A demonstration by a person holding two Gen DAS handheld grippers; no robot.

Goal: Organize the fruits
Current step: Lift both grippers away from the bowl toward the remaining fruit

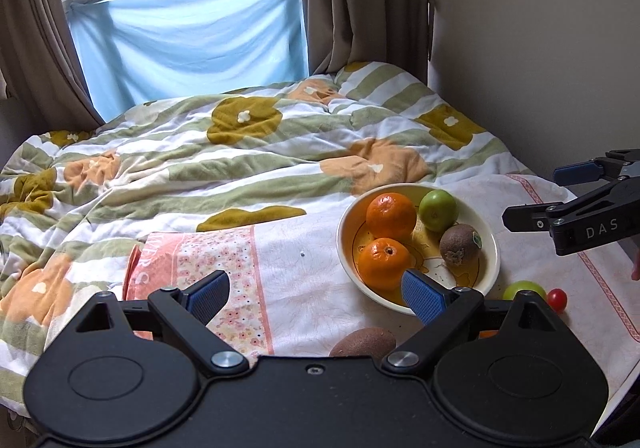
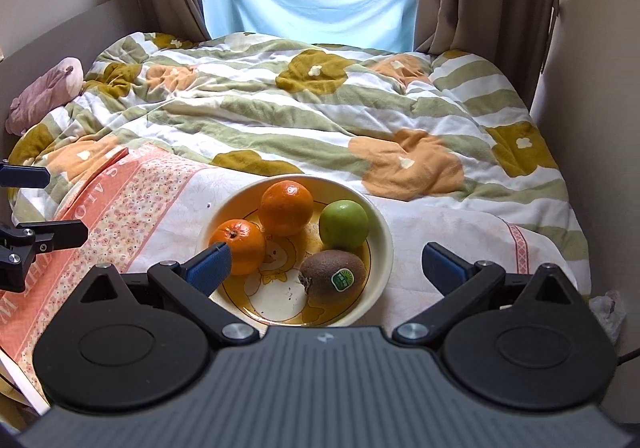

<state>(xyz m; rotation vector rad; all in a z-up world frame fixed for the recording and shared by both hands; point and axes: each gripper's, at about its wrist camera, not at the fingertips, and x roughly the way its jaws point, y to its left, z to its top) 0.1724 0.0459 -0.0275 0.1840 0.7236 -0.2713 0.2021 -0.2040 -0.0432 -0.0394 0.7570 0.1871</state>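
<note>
1. While both tongs hang above the bed, the left tongs are held wide apart with nothing between the pads.
2. The right tongs are likewise spread wide and empty; in the left view they are seen at the right edge.
3. A bowl is seen just ahead of and below the right tongs, resting on a white sheet.
4. Inside the bowl are held two oranges, a green apple and a stickered kiwi.
5. Outside the bowl, close under the left tongs, a second kiwi is seen on the sheet.
6. Right of the left tongs' right pad, a second green apple and a small red fruit lie side by side.
7. A floral quilt is spread beyond the tongs.
</note>
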